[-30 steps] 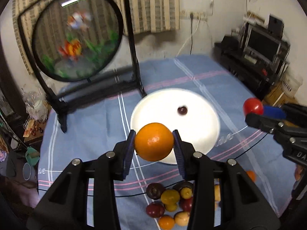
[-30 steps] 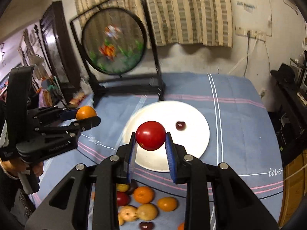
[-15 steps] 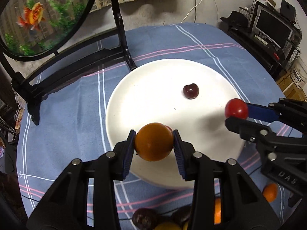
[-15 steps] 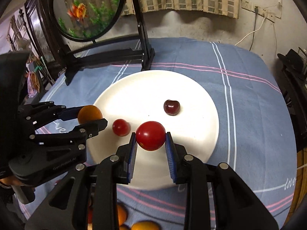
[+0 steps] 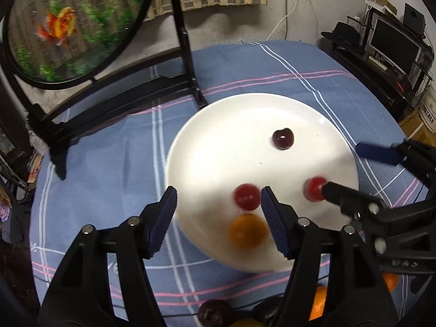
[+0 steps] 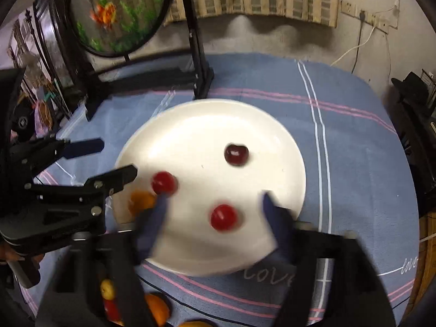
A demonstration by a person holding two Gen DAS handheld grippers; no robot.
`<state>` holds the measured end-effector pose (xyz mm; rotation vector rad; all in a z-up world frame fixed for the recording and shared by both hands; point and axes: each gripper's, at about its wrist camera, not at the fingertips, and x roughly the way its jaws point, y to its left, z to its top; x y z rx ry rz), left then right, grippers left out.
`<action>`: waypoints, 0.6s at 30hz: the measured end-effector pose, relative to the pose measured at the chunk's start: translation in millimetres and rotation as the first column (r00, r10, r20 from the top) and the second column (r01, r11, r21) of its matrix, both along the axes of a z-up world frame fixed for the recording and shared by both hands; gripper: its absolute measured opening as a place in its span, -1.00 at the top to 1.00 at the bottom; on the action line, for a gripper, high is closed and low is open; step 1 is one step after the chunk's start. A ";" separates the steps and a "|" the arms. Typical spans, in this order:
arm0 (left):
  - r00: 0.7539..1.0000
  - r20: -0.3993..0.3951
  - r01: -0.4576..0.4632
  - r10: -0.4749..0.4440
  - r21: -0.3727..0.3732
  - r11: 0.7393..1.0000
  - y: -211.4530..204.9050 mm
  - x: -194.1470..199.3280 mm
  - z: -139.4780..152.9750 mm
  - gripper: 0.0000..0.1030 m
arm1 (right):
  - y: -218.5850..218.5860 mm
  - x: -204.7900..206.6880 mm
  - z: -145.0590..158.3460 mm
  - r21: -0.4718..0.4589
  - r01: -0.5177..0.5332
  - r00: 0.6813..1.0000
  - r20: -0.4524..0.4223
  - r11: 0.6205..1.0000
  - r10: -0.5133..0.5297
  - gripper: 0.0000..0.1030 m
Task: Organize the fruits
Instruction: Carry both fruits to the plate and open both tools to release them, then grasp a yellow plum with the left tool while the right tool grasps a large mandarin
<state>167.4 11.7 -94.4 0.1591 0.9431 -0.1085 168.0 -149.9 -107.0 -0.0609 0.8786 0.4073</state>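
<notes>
A: What is the biggest thing here?

B: The tabletop [image 5: 90, 196], under a blue cloth with pink and white stripes. Take the white plate [image 5: 245, 120] at its middle as the landmark. Behind the plate stands a black frame [image 5: 182, 41] carrying a round goldfish picture [image 5: 68, 27].

A: And the left hand-held gripper [image 5: 218, 204]?

B: It hangs over the plate's near-left edge, its jaws spread wide with nothing between them. In the right wrist view it comes in from the plate's left side.

A: The right hand-held gripper [image 6: 214, 215]?

B: It is blurred, but its blue pads [image 6: 275, 218] are clearly parted over the plate's near rim, and they grip nothing. From the left wrist camera it reaches in at the plate's right edge.

A: Where is the fruit?

B: Four pieces lie on the plate. The orange [image 5: 246, 230] sits at the near-left rim, just inside the left gripper's right jaw. A red tomato [image 5: 246, 196] lies just behind it, touching or nearly so. A second red tomato [image 6: 223, 217] rests toward the near side, between the right gripper's pads. A dark cherry [image 5: 282, 138] sits right of the plate's centre, well apart from the others.

A: Anything off the plate?

B: A pile of loose fruit [image 5: 215, 313] lies on the cloth in front of the plate, mostly hidden by the grippers.
</notes>
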 end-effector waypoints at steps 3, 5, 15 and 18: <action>1.000 0.015 -0.020 0.020 0.011 1.000 10.0 -17.0 11.2 -0.27 | 0.7 -3.7 3.6 -0.015 0.023 1.000 0.002 1.000 -0.023 -0.55; 0.999 0.044 -0.026 0.026 0.008 1.000 20.9 -33.5 22.1 -0.27 | -10.1 -21.1 19.8 0.049 0.042 0.998 0.041 0.998 -0.044 -0.55; 0.980 0.196 -0.043 0.046 -0.018 0.999 43.5 -121.9 80.8 -0.67 | -69.6 -190.7 85.7 0.193 -0.035 0.946 0.323 0.981 -0.030 -0.97; 0.980 0.198 -0.001 0.003 -0.008 1.000 29.3 -147.2 79.4 -0.67 | -76.6 -209.6 45.1 0.157 -0.022 0.985 0.171 0.987 -0.005 -0.97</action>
